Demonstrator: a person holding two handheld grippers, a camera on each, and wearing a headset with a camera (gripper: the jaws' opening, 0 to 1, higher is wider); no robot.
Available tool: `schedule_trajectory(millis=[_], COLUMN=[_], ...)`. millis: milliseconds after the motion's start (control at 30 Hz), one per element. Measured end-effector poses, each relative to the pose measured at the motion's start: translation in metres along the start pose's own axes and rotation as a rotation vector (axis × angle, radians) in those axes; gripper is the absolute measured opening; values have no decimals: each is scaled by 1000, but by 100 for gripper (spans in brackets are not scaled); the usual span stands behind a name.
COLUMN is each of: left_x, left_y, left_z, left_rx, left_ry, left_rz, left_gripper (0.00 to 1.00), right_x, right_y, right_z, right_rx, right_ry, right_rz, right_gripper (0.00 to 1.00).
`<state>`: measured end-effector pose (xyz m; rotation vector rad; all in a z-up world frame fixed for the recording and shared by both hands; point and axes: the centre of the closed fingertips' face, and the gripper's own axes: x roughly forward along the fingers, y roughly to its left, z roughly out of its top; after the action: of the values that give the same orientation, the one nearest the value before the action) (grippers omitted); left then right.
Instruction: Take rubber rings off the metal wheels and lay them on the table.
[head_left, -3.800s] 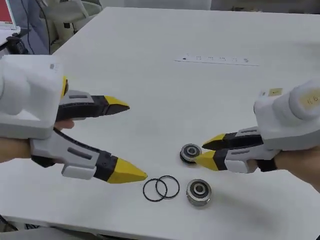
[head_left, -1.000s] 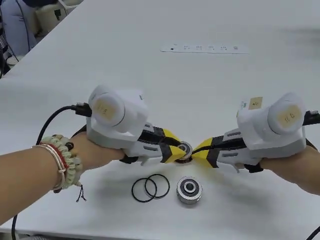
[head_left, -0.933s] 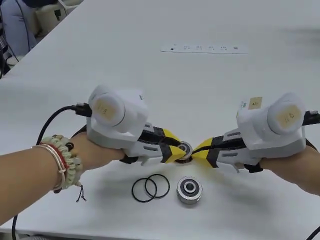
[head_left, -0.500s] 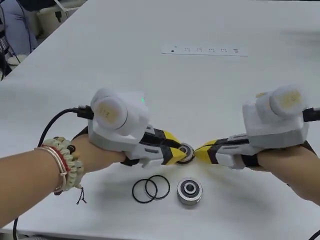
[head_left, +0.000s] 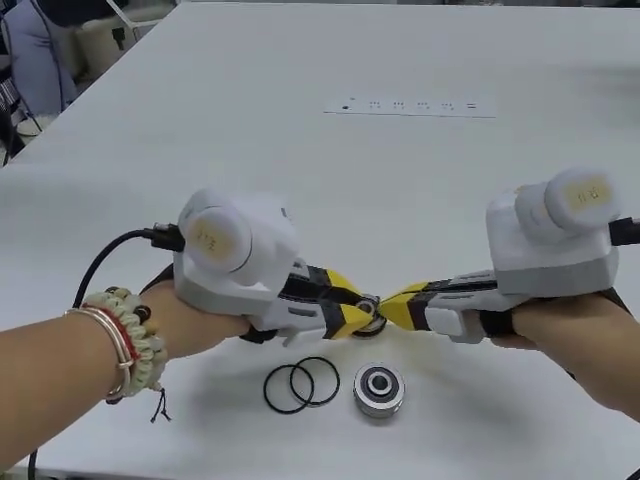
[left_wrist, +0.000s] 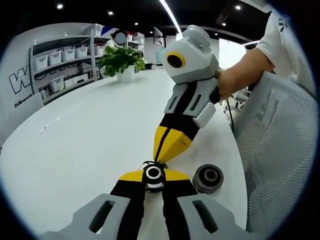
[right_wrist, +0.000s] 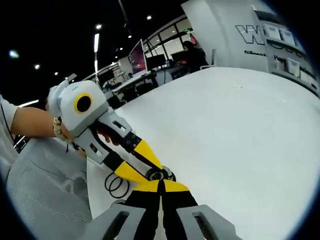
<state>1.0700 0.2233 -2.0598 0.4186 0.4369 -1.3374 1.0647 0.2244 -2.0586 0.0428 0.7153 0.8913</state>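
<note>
Wheel (left_wrist: 153, 176) sat clamped by the left gripper (head_left: 356, 310), jaws narrow on it, axle pointing back along them. The right gripper (right_wrist: 161, 182), jaws closed together, touched its rim. Two rings (head_left: 300, 385) lay at seven o'clock.

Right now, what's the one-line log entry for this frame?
left gripper: shut on metal wheel | right gripper: shut, tips at that wheel's rim | table: two rubber rings, second wheel
</note>
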Motion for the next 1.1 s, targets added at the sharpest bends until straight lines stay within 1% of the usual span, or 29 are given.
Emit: schedule_trajectory(millis=[67, 100, 133, 200, 233, 300, 367, 433, 633, 700, 767, 867, 933, 967, 1000, 1033, 1100], left_x=[0, 0, 1, 1, 1, 1, 1, 1, 1, 1, 1, 1, -1, -2, -4, -7, -12], left_y=[0, 0, 0, -1, -1, 0, -1, -1, -2, -2, -3, -3, -6, -8, -8, -8, -7], left_z=[0, 0, 0, 0, 0, 0, 0, 0, 0, 1, 0, 1, 3, 4, 6, 9, 15], left_rx=[1, 1, 0, 3, 2, 4, 2, 1, -8, -7, -4, 9, 21, 45, 52, 60, 53], left_ry=[0, -1, -2, -1, -1, -4, -8, -11, -8, -7, 1, 23, 28, 34, 34, 30, 15], left_rz=[2, 3, 3, 2, 1, 2, 6, 7, 3, -1, -3, -12, -30, -45, -46, -48, -57], left_gripper=[7, 7, 7, 7, 7, 7, 7, 7, 7, 7, 7, 7, 10, 11, 11, 11, 12], right_x=[2, 3, 4, 5, 7, 6, 5, 3, 1, 0, 0, 0, 0, -1, -1, -3, -4], right_y=[4, 9, 18, 8, 6, 6, 5, 3, 3, 2, 2, 3, 4, 3, 3, 3, 3], right_z=[2, 7, 13, 9, 7, 6, 4, 1, -3, -3, -3, -3, -2, -1, 0, 2, 4], right_rx=[-7, -14, 3, -97, -125, -77, -62, -64, -56, -42, -37, -47, -52, -49, -49, -51, -52], right_ry=[-5, -36, -57, 0, 13, 3, 1, 8, 12, 11, 12, 17, 17, 15, 13, 8, 3], right_rz=[16, 53, 87, 15, 2, 16, 13, 4, 10, 17, 19, 21, 21, 23, 23, 20, 18], right_gripper=[0, 0, 0, 0, 0, 0, 0, 0, 0, 0, 0, 0, 0, 0, 0, 0, 0])
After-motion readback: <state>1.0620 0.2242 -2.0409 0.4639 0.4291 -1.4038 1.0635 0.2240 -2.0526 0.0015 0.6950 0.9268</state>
